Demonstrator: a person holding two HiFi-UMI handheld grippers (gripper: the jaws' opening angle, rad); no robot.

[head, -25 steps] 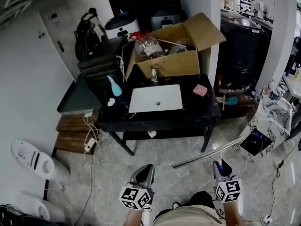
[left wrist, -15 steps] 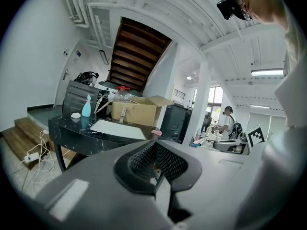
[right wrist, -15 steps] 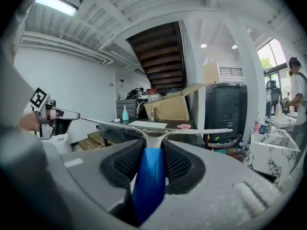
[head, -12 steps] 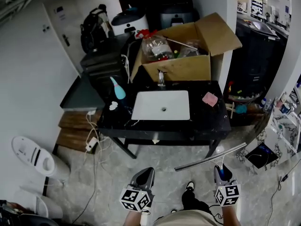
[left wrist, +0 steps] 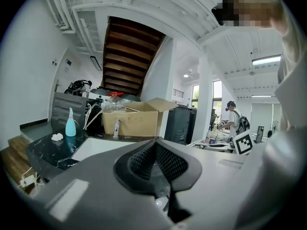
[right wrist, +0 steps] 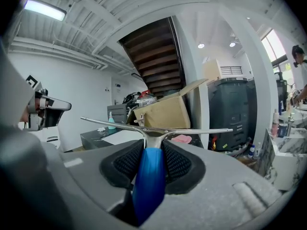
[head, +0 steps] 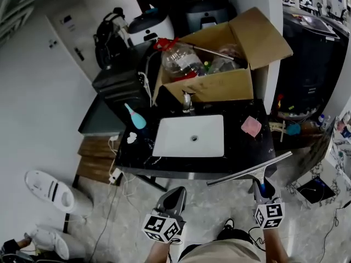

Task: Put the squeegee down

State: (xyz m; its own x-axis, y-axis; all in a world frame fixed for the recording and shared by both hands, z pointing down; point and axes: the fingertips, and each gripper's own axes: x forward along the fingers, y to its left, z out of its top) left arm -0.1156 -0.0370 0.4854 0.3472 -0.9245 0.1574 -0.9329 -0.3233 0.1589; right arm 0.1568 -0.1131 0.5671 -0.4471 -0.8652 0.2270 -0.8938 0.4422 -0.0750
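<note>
The squeegee (head: 249,170) has a long metal blade and a blue handle (right wrist: 149,176). My right gripper (head: 261,189) is shut on that handle and holds the blade (right wrist: 158,130) level in the air, at the front right edge of the black counter (head: 241,152). A white sink (head: 192,136) is set into the counter, with a faucet (head: 187,102) behind it. My left gripper (head: 173,198) hangs in front of the counter's front edge. Its jaws (left wrist: 156,147) are shut with nothing between them.
On the counter lie a pink sponge (head: 252,126) at the right and a teal bottle (head: 135,116) at the left. An open cardboard box (head: 219,75) stands behind the faucet. Black cases (head: 118,84) and white fixtures (head: 52,188) are at the left, with cables on the floor.
Both grippers have moved forward to the counter. The squeegee's blade, earlier over the floor, now reaches the counter's front right edge. The grip on the handle is unchanged.
</note>
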